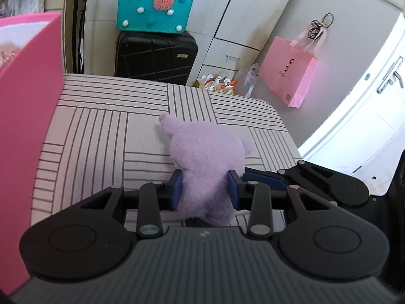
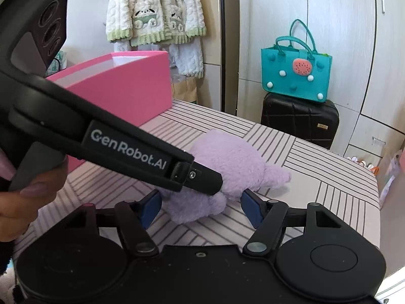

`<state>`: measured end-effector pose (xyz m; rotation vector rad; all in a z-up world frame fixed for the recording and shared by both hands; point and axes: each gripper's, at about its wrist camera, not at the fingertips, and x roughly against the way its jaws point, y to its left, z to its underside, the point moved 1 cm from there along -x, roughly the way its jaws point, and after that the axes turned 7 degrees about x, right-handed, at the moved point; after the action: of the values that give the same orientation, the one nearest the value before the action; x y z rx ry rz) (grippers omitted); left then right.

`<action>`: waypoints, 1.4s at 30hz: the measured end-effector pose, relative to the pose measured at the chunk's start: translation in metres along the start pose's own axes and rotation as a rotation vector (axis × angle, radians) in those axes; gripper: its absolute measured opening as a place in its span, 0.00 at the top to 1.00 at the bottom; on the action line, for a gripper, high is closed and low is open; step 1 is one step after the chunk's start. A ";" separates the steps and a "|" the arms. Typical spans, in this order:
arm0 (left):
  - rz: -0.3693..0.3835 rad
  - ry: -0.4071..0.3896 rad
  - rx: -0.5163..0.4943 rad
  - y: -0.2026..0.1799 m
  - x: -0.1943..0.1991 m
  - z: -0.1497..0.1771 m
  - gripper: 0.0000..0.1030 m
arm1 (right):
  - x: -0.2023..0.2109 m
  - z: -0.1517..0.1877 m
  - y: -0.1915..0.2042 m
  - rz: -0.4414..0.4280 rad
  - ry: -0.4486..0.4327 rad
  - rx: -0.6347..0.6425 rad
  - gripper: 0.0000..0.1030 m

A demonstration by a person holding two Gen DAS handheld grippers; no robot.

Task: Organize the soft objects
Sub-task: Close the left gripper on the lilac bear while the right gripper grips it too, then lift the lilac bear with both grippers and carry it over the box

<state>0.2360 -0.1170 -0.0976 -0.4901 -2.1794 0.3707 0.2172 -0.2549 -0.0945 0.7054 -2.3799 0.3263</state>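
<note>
Evidently early on: left gripper (image 1: 205,186) pinches the purple plush (image 1: 210,157); right gripper (image 2: 201,209) gapes beside it, pink box (image 2: 131,88) beyond awaits.

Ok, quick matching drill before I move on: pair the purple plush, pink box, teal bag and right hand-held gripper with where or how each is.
Things:
1. purple plush
2. pink box
3. teal bag
4. right hand-held gripper

States:
A. on the black suitcase
B. open, jaws either side of the plush
C. clamped in the left hand-held gripper
D. on the striped surface, left side

Pairs: 1-C, 2-D, 3-A, 4-B
</note>
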 end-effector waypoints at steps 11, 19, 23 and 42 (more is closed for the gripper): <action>0.052 0.021 0.028 0.011 0.051 0.022 0.65 | 0.041 -0.002 0.045 0.014 -0.024 0.057 0.29; 0.063 0.043 0.005 0.018 0.089 0.038 0.65 | 0.062 0.001 0.078 -0.019 -0.013 0.079 0.28; 0.084 0.030 -0.016 0.022 0.113 0.042 0.65 | 0.076 -0.001 0.093 -0.036 -0.023 0.093 0.28; 0.096 -0.018 -0.054 0.064 0.212 0.016 0.65 | 0.104 -0.069 0.161 -0.096 -0.157 0.241 0.29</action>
<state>0.1176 0.0371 0.0104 -0.6248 -2.1926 0.3704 0.0929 -0.1366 0.0153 0.9849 -2.4685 0.5402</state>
